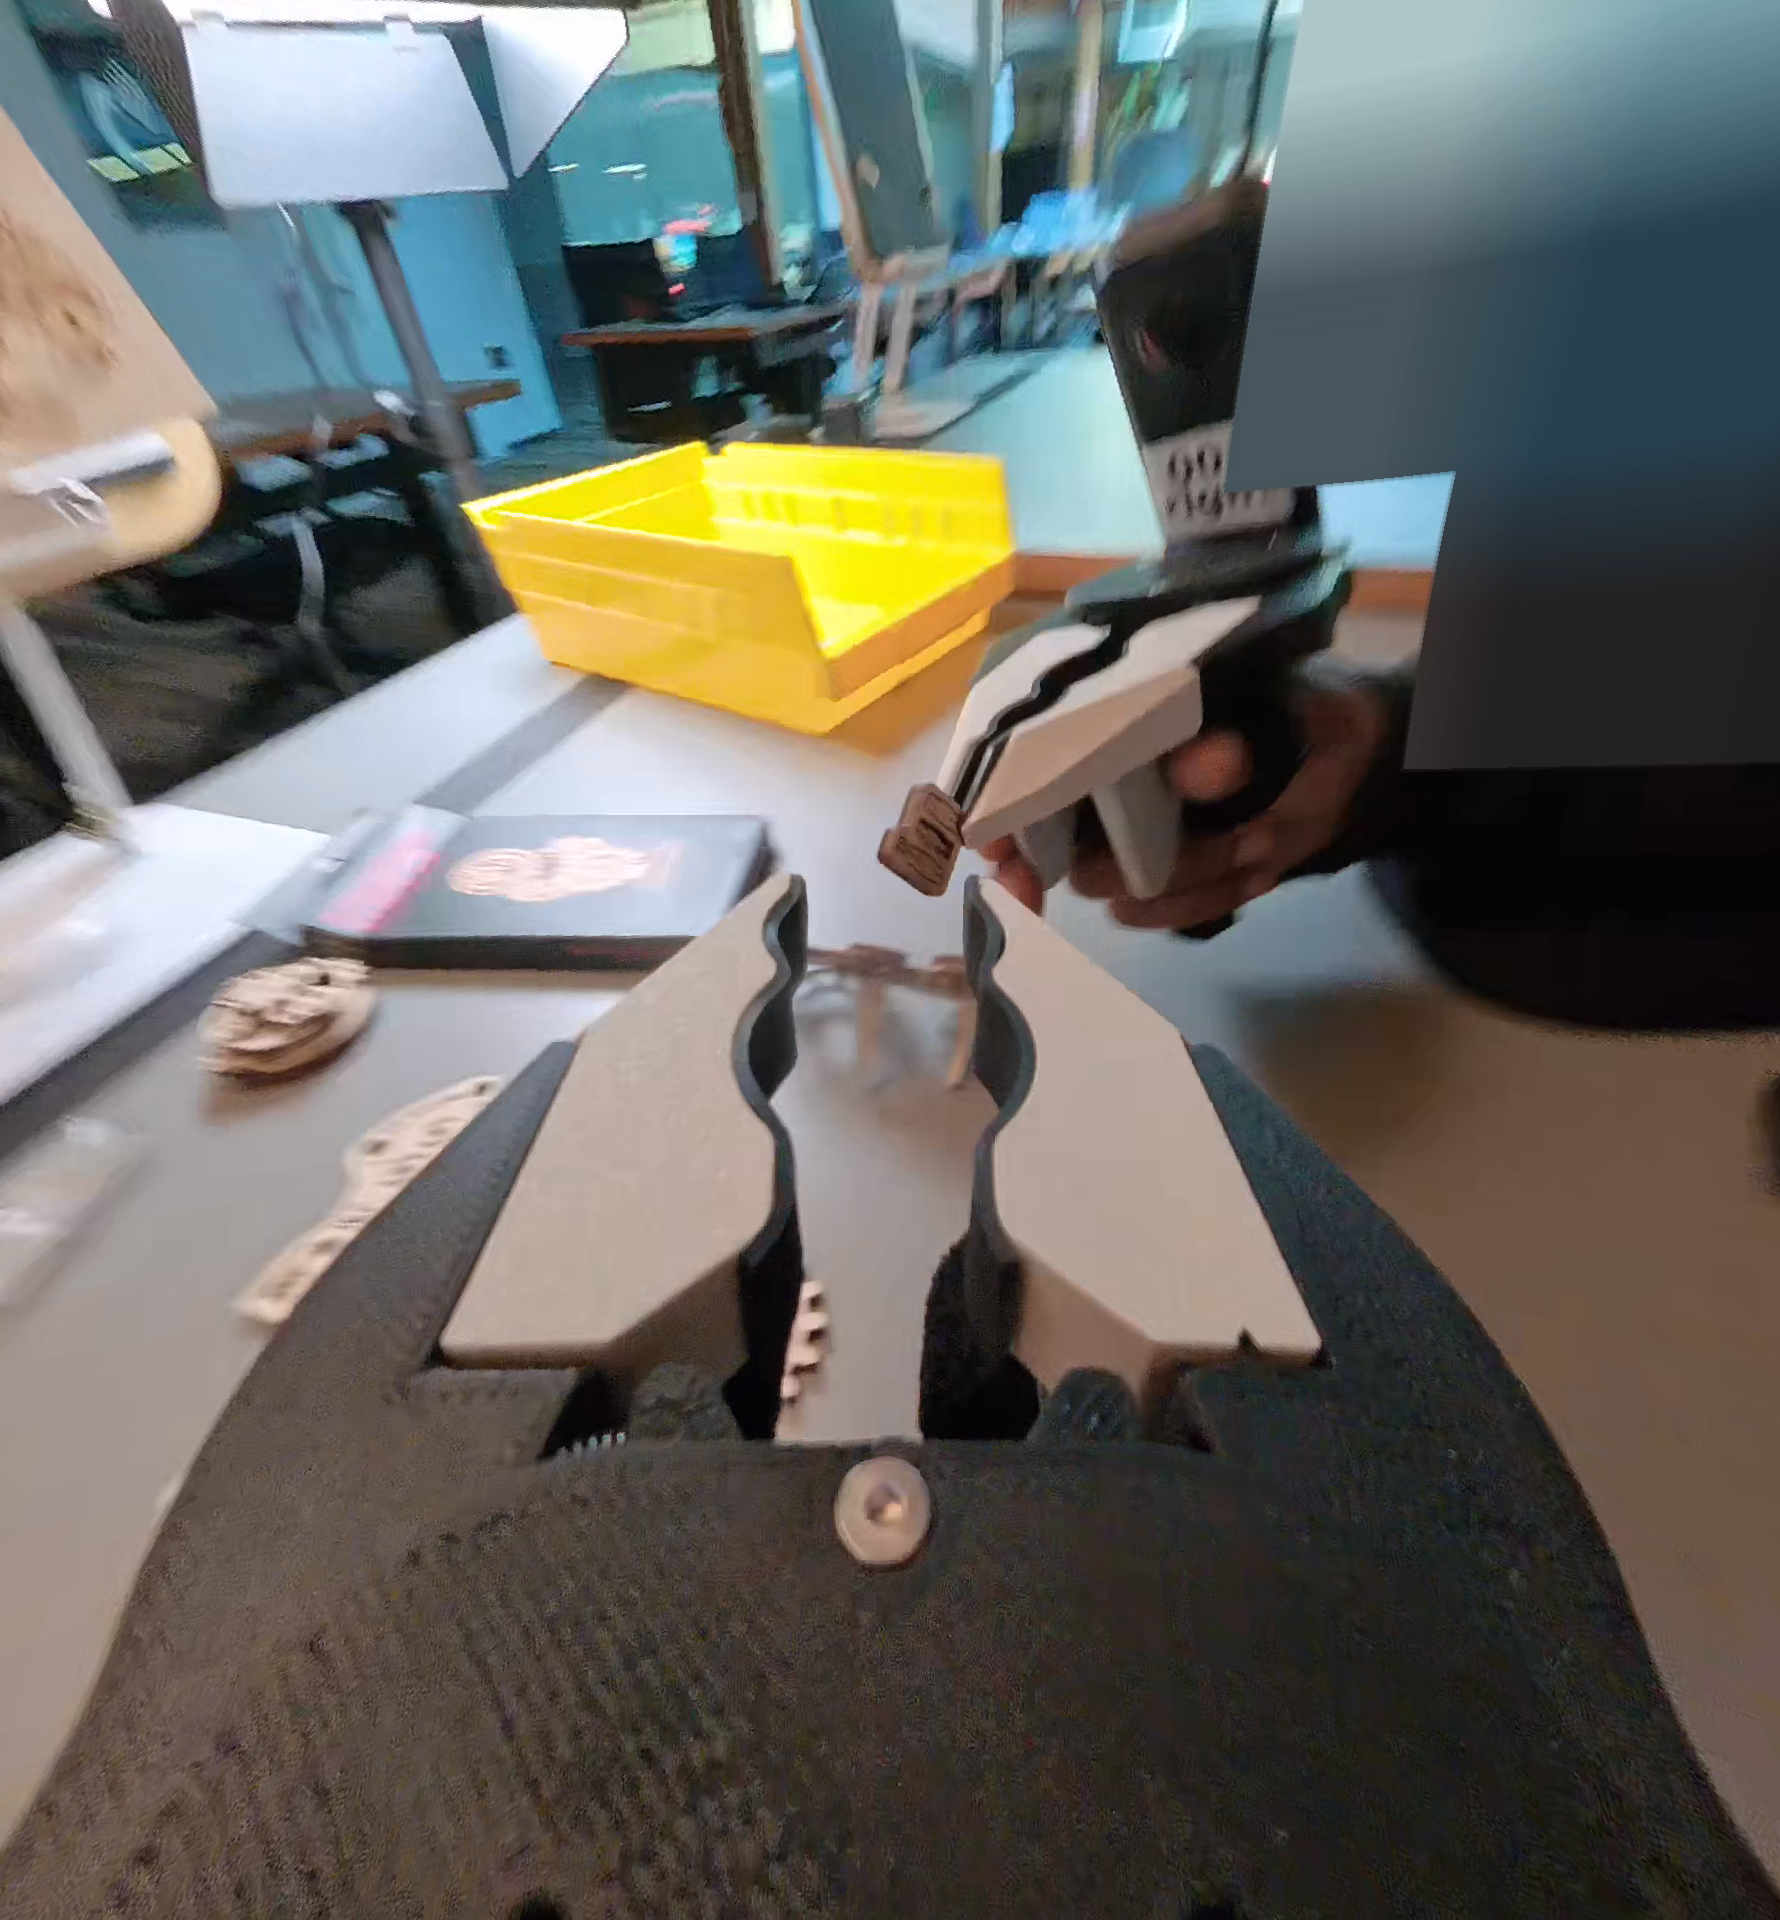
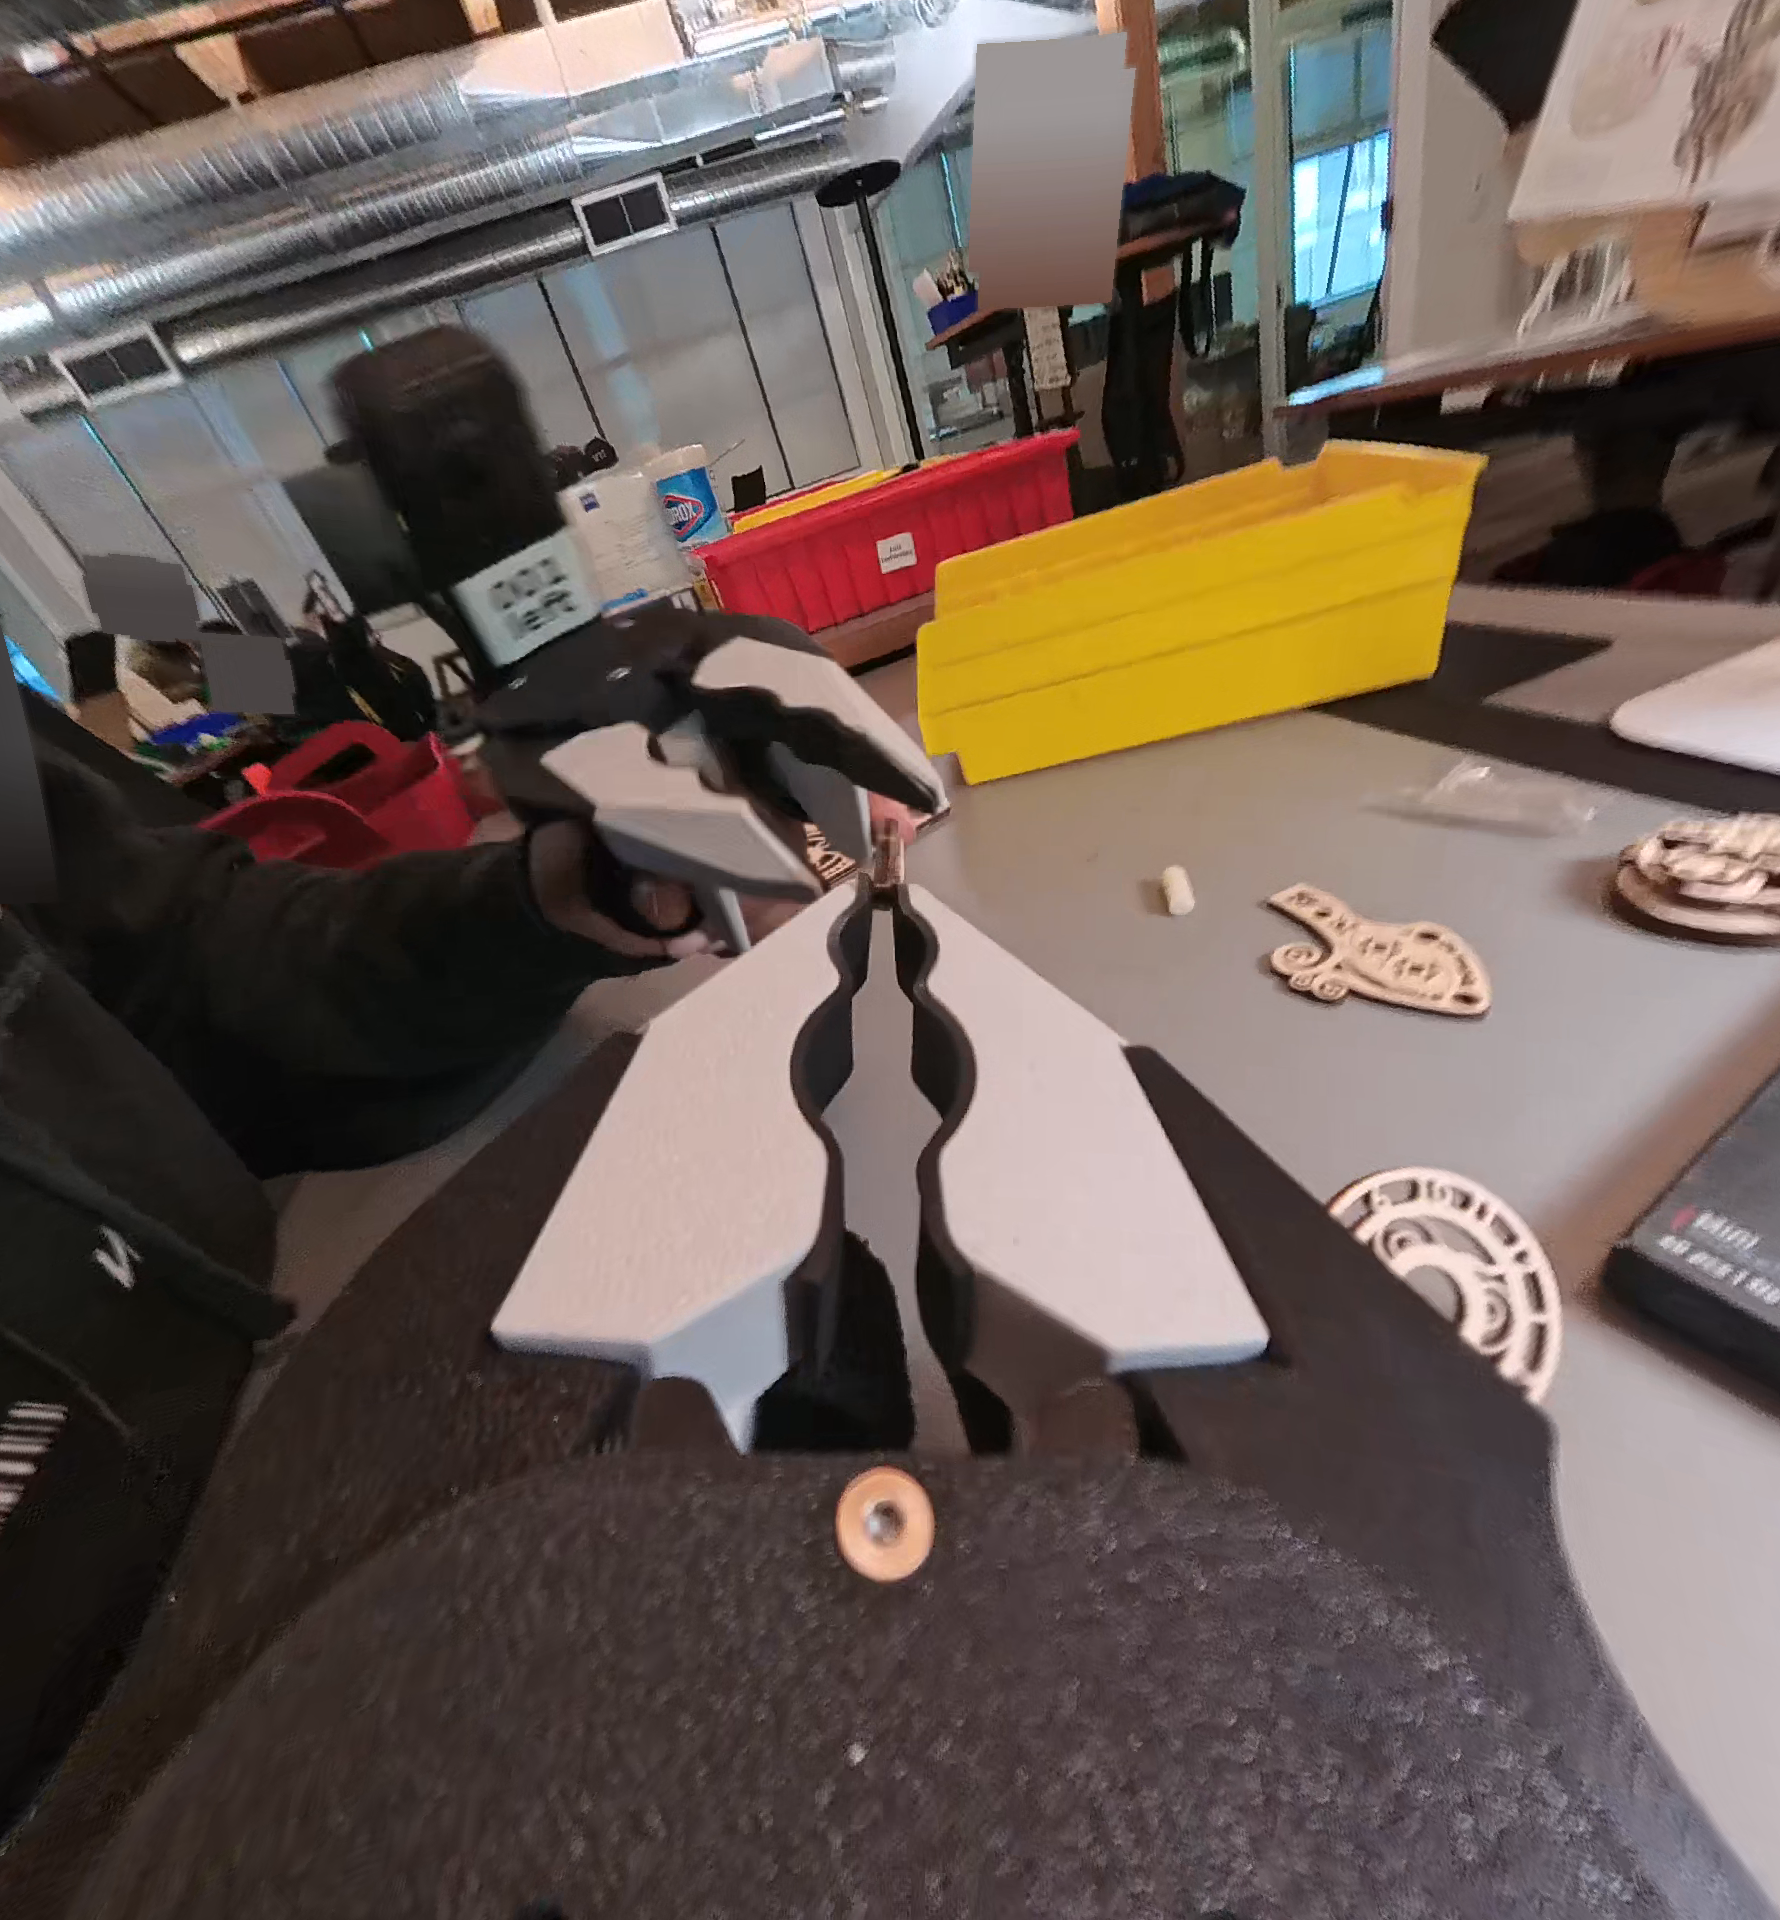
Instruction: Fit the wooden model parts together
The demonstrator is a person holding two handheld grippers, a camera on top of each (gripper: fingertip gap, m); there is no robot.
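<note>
Two grippers face each other above the grey worktop [image 2: 1229, 831]. The right gripper [image 2: 881, 896] is clenched on one small dark wooden block [image 1: 922, 840] at its fingertips; the left gripper [image 1: 884, 902], released with nothing between its fingers, sits just beside that block. Three flat, pale, laser-cut wooden pieces lie apart, and one yellow plastic bin [image 2: 1187, 613] beyond.

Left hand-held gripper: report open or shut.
Open. The left hand-held gripper shows a clear gap between its fingertips, with the table visible through it and nothing held.
</note>
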